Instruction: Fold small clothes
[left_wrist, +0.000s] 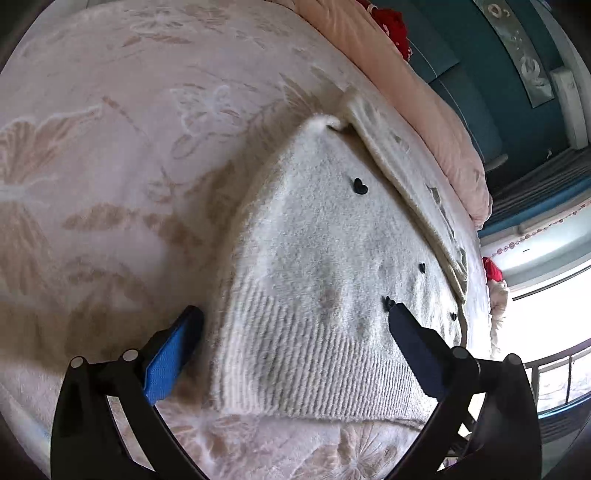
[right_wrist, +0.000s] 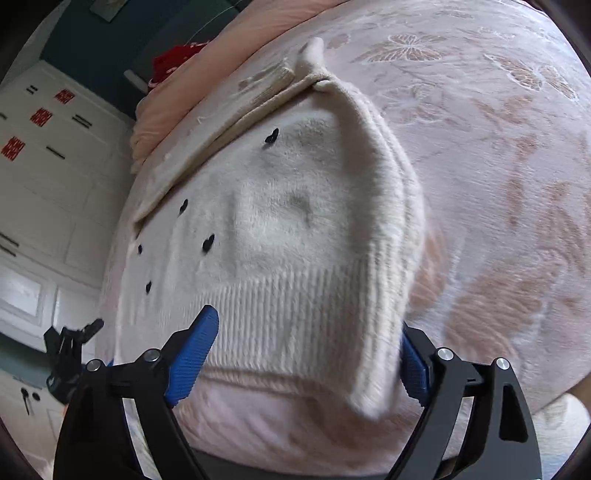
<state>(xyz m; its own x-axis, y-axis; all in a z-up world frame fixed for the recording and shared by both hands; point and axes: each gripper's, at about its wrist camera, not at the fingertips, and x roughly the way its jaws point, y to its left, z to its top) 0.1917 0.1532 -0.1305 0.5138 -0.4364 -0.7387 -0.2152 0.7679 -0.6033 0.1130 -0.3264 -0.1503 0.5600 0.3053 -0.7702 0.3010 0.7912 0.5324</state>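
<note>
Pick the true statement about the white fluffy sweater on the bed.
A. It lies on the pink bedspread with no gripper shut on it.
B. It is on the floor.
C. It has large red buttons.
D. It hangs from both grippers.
A: the sweater lies flat on the bedspread, and both the left gripper and right gripper stand open.

Left tool (left_wrist: 295, 321), black frame w/ blue ribbed pads: jaws spread wide, nothing pinched btwn them, angled downward. One blue pad (left_wrist: 171, 356) at lower left of its view, the other finger dark, in shadow, at right. Right tool (right_wrist: 306, 343), same build: jaws also wide apart, pads pressing on nothing, tilted down. Its left pad (right_wrist: 194, 360) fully visible; right pad partly hidden.
</note>
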